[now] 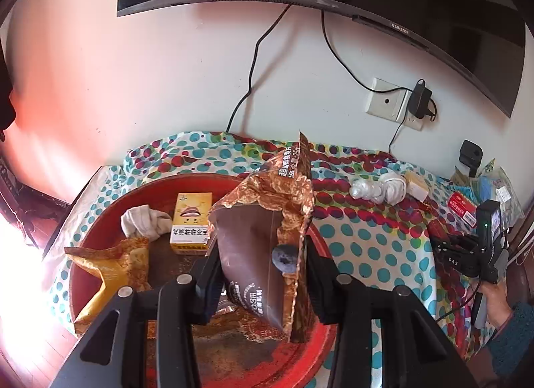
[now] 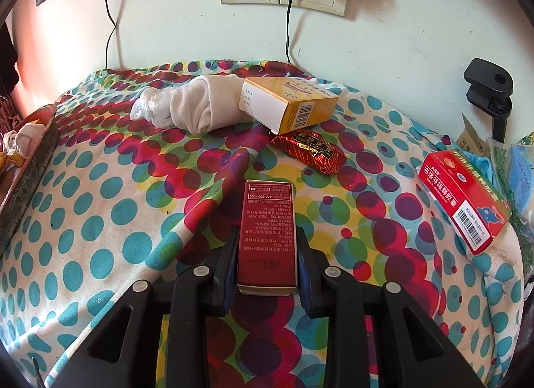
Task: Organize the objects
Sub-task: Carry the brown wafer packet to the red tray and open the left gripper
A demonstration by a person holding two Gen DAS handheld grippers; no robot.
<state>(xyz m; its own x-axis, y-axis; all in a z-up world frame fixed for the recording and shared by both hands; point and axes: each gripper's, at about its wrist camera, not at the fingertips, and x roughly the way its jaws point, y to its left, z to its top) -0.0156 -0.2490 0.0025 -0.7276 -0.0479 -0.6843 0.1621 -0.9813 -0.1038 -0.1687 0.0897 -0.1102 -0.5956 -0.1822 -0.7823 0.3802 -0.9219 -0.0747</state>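
Crumpled gold-foil snack bag point(image 1: 267, 241) clamped in our left gripper point(image 1: 263, 274) over round red tray point(image 1: 320, 338) | right gripper point(image 2: 267, 264) pinches dark-red carton point(image 2: 267, 234) | next: release bag at twelve o'clock.

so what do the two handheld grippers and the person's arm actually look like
Both the left gripper and the right gripper are matte black, with angular frames with triangular cut-outs and round silver bolt heads. The right one's jaws carry dark blue pads. Seen from the left camera, the right gripper's body reads "DAS", shows a small green light and trails a black cable. The sleeve is dark teal knit.
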